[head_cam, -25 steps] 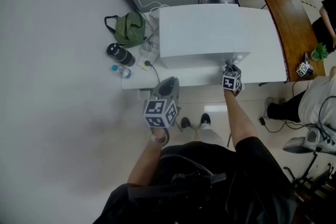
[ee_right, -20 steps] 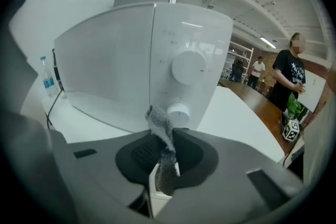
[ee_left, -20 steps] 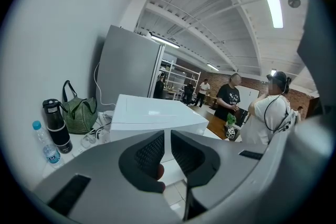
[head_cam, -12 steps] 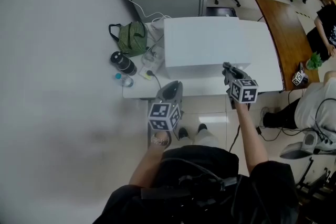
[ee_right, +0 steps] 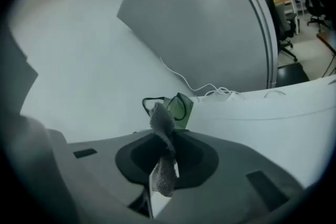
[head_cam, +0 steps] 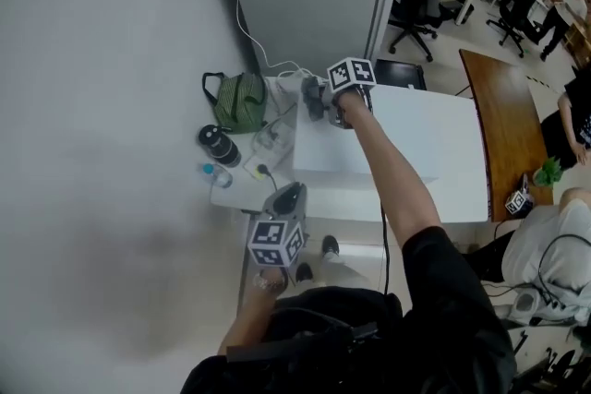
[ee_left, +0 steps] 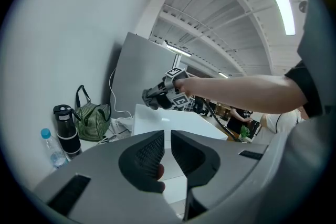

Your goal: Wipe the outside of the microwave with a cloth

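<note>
- Cloth (ee_right: 160,119), grey and nubbly, was pinched in the right gripper (ee_right: 168,139). The jaws were closed on its middle, with one end standing above the jaw tips and the other hanging toward the camera.
- That gripper, at the end of an outstretched bare arm, was over the far left corner of the top of the microwave (head_cam: 406,138), a plain white box. Whether the cloth touched the top could not be told.
- The left gripper (ee_left: 167,136) was held low at the near edge of the table (head_cam: 238,197), toward its left corner and short of the microwave. Its jaws were drawn together to a thin slit with nothing between them.
- The microwave stood on the white table and took up most of it, leaving the left end free.
- A green striped bag (head_cam: 238,101) sat at the far left corner of the table, just beside the microwave's far left corner.
- A black flask (head_cam: 218,145) stood nearer along the left edge, and a small water bottle (head_cam: 211,172) with a blue cap was just beside it, toward the near left corner.
- White cables (head_cam: 277,72) lay at the far edge between the bag and the microwave.
- A brown desk (head_cam: 503,120) stood off the table's right end.
</note>
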Demonstrator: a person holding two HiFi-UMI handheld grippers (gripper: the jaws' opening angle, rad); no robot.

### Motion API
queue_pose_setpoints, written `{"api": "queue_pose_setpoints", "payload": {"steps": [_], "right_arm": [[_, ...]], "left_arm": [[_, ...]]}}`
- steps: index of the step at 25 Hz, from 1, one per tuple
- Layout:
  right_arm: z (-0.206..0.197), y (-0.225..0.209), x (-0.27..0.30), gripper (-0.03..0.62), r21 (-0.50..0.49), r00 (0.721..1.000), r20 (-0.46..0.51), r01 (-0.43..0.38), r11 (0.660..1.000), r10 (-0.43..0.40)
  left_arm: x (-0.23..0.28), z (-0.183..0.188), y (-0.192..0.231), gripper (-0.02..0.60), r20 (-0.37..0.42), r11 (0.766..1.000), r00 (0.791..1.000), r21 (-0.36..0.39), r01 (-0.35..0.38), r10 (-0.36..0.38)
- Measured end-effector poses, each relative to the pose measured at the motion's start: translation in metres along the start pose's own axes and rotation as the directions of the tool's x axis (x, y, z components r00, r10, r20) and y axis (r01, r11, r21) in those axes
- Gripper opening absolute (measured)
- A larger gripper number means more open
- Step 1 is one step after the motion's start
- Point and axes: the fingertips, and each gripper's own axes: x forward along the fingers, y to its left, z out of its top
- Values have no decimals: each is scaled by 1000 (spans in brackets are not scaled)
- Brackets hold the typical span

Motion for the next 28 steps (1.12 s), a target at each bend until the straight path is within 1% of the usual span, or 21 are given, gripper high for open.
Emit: {"api": "queue_pose_setpoints", "payload": {"steps": [2, 4, 6, 8, 10, 13, 15, 17, 20, 22, 24, 25, 26, 27, 28], "right_arm": [[4, -21, 25, 49, 26, 997, -60, 45, 999, -43], [5, -44, 37, 48, 5, 990, -106, 94, 996, -93], [7, -57, 38, 49, -27, 984, -127, 125, 992, -127], [9, -68, 30, 49, -59, 979, -134, 148, 987, -155], [9, -85, 12, 49, -84, 974, -129, 176, 981, -186], [9, -130, -36, 48, -107, 955, -102, 267, 958, -278], [7, -170, -78, 48, -88, 935, -79, 338, 937, -345], [2, -212, -126, 49, -45, 911, -50, 407, 912, -409], [-11, -270, -201, 49, 40, 864, -7, 503, 863, -503], [-22, -299, -242, 49, 89, 828, 0, 559, 824, -561], [-27, -314, -266, 48, 110, 802, -5, 594, 797, -597], [-26, -313, -272, 48, 106, 799, 2, 597, 795, -601], [-21, -305, -272, 48, 91, 804, 23, 590, 802, -594], [-13, -289, -269, 48, 65, 817, 54, 571, 819, -574], [-4, -267, -259, 48, 29, 838, 85, 538, 842, -539]], "left_arm": [[8, 3, 4, 44, 13, 1000, 1000, -5, -21, 22], [15, 10, 9, 44, 24, 999, 999, -10, -42, 42], [17, 16, 13, 44, 32, 998, 998, -7, -61, 61], [22, 21, 16, 44, 37, 997, 997, -4, -74, 74], [29, 23, 16, 44, 38, 997, 997, -5, -71, 71], [42, 28, 9, 44, 43, 999, 998, -1, -43, 43], [51, 31, 5, 44, 48, 1000, 999, 0, -18, 18], [58, 31, 2, 44, 48, 1000, 999, -1, 4, -4], [66, 30, -4, 44, 41, 999, 999, 3, 33, -33], [68, 28, -9, 44, 33, 999, 998, 6, 48, -48], [68, 26, -14, 44, 28, 998, 998, 7, 56, -56], [68, 25, -15, 44, 26, 998, 998, 8, 58, -58], [67, 24, -16, 44, 25, 998, 998, 10, 60, -60], [67, 23, -17, 44, 23, 998, 998, 13, 61, -61], [66, 22, -17, 44, 22, 998, 998, 17, 60, -61]]}}
